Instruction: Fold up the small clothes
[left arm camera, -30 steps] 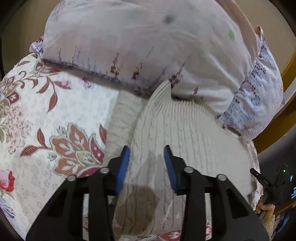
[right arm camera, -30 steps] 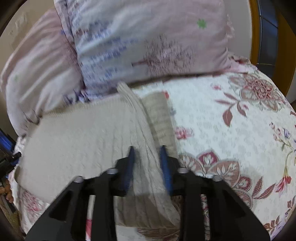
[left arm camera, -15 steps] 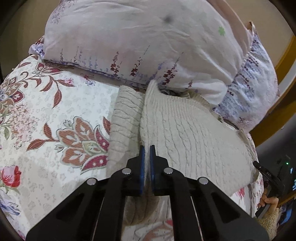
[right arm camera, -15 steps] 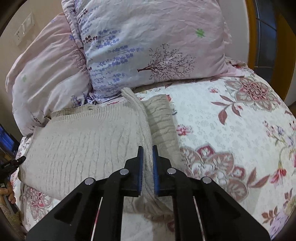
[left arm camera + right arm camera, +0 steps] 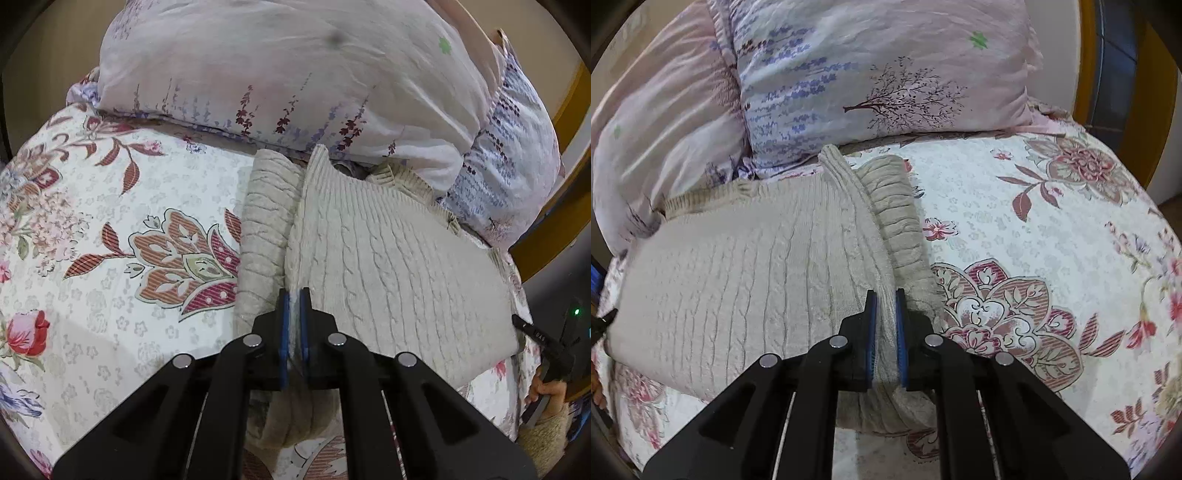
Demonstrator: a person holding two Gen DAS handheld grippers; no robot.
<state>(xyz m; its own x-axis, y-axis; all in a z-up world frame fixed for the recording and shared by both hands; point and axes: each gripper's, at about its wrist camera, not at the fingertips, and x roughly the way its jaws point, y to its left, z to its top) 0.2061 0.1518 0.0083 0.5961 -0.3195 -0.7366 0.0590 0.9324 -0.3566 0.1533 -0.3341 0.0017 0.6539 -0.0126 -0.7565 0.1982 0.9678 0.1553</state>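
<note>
Left hand-held gripper (image 5: 294, 321): blue pads drawn together, clamped on a raised ridge of the cream cable-knit sweater (image 5: 388, 266). The ridge runs away from the camera toward the pillows (image 5: 295, 74).

Left of that ridge: one strip of the sweater, apparently a sleeve or side panel, lies loosely on the floral bedspread (image 5: 110, 240). Right of the ridge: main body spread flat, ribbed collar touching the lower edge of the pillows at the head of the bed.

Right hand-held gripper (image 5: 886, 323): pads close together, likewise clamped on a pinched ridge of the sweater (image 5: 757, 266). Here the flat body lies to the left, the loose strip (image 5: 901, 221) just right of the ridge, then open bedspread (image 5: 1052, 240) toward the right edge of the bed.

Cannot tell whether both grippers hold the same fold line or opposite sides; the left view shows the other gripper's handle at its far right edge.

Progress (judgement): early. Garment is laid out and gripped for a side fold; fold not yet carried over the body. Remaining: bring the strip across, repeat on the other side if needed, fold hem to collar.
</note>
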